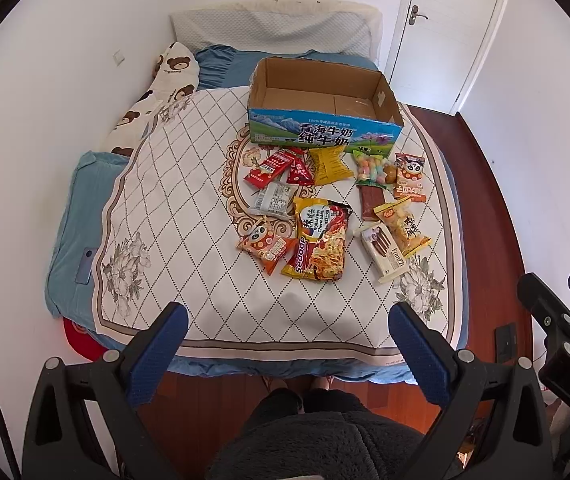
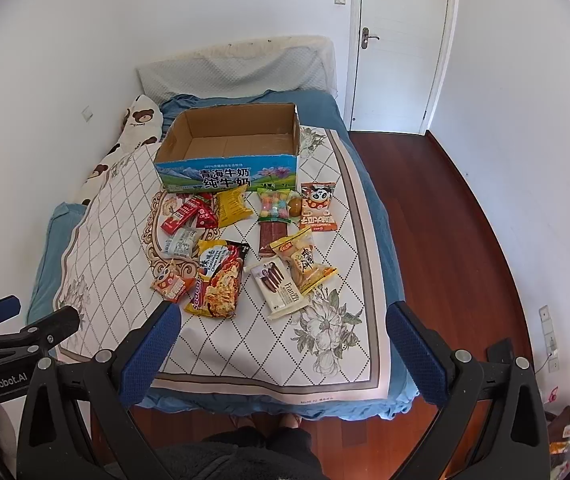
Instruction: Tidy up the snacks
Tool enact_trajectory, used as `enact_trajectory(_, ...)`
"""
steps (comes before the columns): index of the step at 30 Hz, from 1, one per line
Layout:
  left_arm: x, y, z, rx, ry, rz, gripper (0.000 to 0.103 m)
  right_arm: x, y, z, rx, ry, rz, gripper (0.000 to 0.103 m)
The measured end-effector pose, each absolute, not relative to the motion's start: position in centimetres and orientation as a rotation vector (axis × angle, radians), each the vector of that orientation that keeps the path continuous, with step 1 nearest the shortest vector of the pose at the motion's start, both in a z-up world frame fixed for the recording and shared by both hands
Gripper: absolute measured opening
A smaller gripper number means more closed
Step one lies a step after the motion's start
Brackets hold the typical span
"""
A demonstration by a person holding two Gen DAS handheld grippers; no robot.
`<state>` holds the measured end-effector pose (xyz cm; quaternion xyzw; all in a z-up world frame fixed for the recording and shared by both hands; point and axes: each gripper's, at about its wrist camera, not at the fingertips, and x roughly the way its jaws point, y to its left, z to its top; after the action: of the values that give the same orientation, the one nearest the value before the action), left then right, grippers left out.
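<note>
Meanwhile, each hand-held gripper (left [image 1: 288, 322], right [image 2: 283, 320]) gapes over snacks [image 2: 221, 284] before carton [image 2: 227, 174].

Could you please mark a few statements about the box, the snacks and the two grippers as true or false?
1. The cardboard box already holds snacks. False: only its bare floor shows.
2. The noodle packet lies on the patterned cloth. True.
3. The left gripper is shut on a packet. False: it is open and holds nothing.
4. The right gripper is open. True.
5. The white Franzzi packet stands upright inside the box. False: it lies flat on the cloth.
</note>
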<state>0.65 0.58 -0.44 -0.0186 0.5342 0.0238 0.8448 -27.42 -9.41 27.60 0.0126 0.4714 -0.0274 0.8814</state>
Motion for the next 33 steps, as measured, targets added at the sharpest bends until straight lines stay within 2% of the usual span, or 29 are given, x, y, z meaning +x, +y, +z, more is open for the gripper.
enact_trajectory(33,0.94,0.47,0.47,-0.036,1.118,0.053,0.103,-27.37,-9.36,27.73,0.031,0.972,-0.036,0.103)
